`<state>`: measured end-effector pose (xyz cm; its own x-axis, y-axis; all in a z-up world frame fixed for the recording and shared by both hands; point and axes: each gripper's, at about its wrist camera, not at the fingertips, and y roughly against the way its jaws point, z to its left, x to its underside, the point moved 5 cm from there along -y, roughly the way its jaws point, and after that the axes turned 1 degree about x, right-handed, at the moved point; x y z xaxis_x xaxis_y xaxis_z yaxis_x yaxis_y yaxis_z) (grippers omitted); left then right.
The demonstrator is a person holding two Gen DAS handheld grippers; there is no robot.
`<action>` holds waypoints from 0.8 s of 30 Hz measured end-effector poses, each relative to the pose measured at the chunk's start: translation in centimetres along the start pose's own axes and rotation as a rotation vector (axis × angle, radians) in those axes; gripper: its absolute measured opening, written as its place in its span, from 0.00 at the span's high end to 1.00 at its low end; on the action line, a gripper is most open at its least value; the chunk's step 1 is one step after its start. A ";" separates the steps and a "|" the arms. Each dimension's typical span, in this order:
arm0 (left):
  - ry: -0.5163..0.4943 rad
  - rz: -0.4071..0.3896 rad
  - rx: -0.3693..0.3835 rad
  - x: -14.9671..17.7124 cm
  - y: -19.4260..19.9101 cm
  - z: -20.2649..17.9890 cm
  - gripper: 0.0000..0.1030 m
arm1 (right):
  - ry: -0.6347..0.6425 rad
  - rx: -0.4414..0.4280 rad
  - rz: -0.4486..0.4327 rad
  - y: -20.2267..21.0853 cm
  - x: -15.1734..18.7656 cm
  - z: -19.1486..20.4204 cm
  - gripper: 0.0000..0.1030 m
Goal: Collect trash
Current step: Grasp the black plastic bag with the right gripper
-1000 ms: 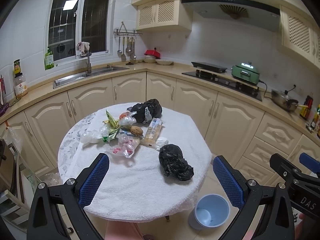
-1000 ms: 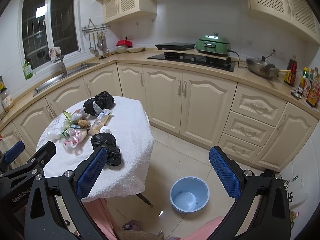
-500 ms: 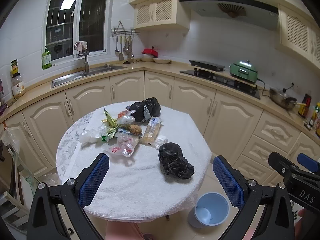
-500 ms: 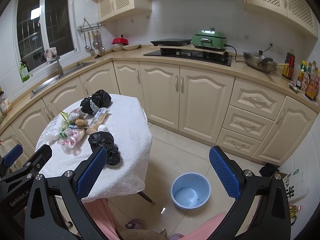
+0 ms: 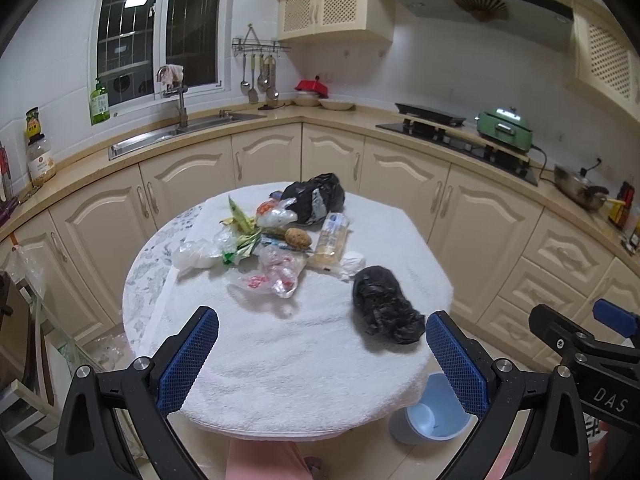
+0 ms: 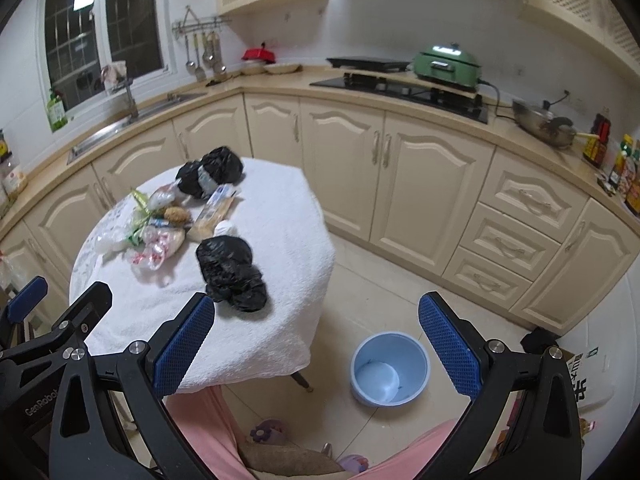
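Note:
A round table with a white cloth (image 5: 288, 352) holds a pile of trash: a near black bag (image 5: 386, 306), a far black bag (image 5: 316, 202), clear plastic wrappers (image 5: 276, 276), a noodle packet (image 5: 332, 238) and green scraps (image 5: 244, 236). A blue bin (image 6: 390, 368) stands on the floor right of the table. My left gripper (image 5: 322, 360) is open and empty above the table's near edge. My right gripper (image 6: 316, 354) is open and empty, above the floor beside the table, with the near black bag (image 6: 232, 268) ahead to the left.
Cream cabinets and a counter curve around the room, with a sink (image 5: 180, 134), a hob (image 5: 452, 132) and a green cooker (image 5: 504, 128). The bin also shows in the left wrist view (image 5: 436, 420). The person's pink legs (image 6: 224, 432) are below.
Both grippers have moved slightly forward toward the table; the trash and bin look a little nearer. Both stay open and nothing on the table has moved.

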<state>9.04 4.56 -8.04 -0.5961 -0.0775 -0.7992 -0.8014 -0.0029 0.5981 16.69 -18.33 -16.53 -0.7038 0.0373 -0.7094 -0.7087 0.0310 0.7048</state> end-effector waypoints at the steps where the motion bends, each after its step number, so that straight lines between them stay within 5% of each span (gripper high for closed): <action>1: -0.001 0.007 -0.003 0.0 -0.2 0.4 0.01 | 0.004 -0.003 0.005 -0.3 0.0 0.5 0.00; 6: 0.014 0.042 -0.038 0.1 -2.0 2.8 0.01 | 0.044 -0.017 0.055 -2.5 0.3 3.0 0.00; 24: 0.101 0.317 0.025 1.8 -14.6 9.9 0.13 | 0.087 -0.067 0.312 -14.6 2.2 10.1 0.00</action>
<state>19.20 14.34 -18.83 -0.8089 -0.1694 -0.5630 -0.5789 0.0620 0.8130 26.02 -8.66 -28.32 -0.8868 -0.0504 -0.4594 -0.4582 -0.0345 0.8882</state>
